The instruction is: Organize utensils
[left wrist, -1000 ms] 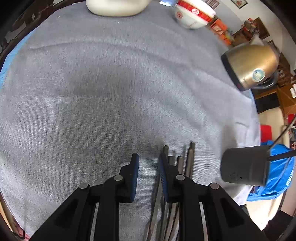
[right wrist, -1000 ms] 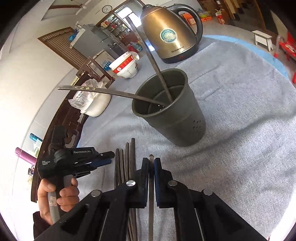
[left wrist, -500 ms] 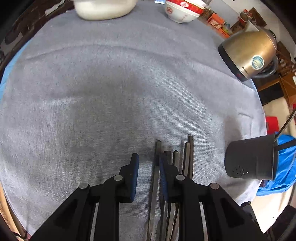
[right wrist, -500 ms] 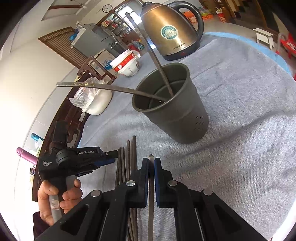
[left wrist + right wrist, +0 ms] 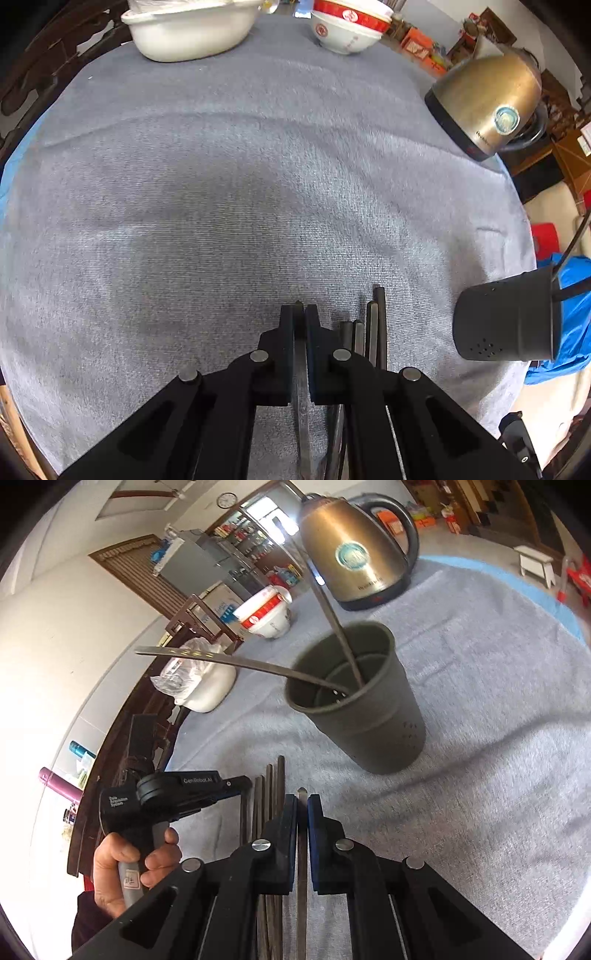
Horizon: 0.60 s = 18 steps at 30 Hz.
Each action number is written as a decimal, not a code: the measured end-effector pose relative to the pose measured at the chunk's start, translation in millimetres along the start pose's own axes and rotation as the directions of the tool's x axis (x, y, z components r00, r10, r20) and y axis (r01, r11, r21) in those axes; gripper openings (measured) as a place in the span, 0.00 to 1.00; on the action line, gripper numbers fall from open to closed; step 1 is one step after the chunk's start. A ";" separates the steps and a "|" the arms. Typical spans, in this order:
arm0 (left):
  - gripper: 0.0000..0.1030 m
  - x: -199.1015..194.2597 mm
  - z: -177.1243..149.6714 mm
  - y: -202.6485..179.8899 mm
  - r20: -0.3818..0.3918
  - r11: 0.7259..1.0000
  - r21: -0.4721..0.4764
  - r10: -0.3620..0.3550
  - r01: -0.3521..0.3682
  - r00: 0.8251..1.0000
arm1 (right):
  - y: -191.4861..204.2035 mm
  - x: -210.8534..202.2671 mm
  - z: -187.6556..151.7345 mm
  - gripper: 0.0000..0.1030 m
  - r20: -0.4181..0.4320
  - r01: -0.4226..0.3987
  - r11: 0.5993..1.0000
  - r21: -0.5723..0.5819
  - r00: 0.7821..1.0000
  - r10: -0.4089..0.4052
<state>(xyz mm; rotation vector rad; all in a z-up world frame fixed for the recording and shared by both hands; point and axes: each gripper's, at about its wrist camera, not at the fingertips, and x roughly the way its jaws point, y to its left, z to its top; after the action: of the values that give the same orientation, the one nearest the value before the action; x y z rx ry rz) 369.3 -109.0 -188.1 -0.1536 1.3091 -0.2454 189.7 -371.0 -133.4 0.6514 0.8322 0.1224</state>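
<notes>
Left gripper (image 5: 299, 314) clamped on one metal chopstick (image 5: 302, 406); right gripper (image 5: 302, 801) clamped on another (image 5: 302, 878). Loose chopsticks (image 5: 373, 332) near, on grey cloth (image 5: 221, 206); holder cup (image 5: 365, 701) far right. Thin, stiff, slippery, light: pinch mid-shaft.

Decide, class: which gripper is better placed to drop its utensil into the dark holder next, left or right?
Probably the right gripper. Its jaws pinch a flat utensil, and the holder stands just ahead, mouth facing it. The left gripper also pinches one, but sits farther off to the side.
</notes>
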 end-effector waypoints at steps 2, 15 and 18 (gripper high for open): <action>0.06 -11.9 -2.1 3.2 0.037 1.000 -0.008 -0.004 0.004 0.999 | 1.5 -1.0 0.2 0.06 0.007 -0.005 1.000 -0.004 1.000 0.005; 0.05 -152.3 -36.8 -7.0 0.371 0.996 0.049 -0.088 0.075 0.925 | 20.4 -61.6 16.2 0.06 0.273 -0.095 0.992 -0.078 0.955 0.113; 0.06 -177.4 -44.2 -14.8 0.435 0.994 0.067 -0.106 0.085 0.894 | 25.2 -72.3 14.2 0.06 0.336 -0.087 0.991 -0.099 0.935 0.116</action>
<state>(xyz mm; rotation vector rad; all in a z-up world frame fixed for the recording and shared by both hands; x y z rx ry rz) 282.9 -75.2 -29.8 -0.2213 0.8456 -0.3047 154.6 -382.9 -64.9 0.6159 0.4555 0.1320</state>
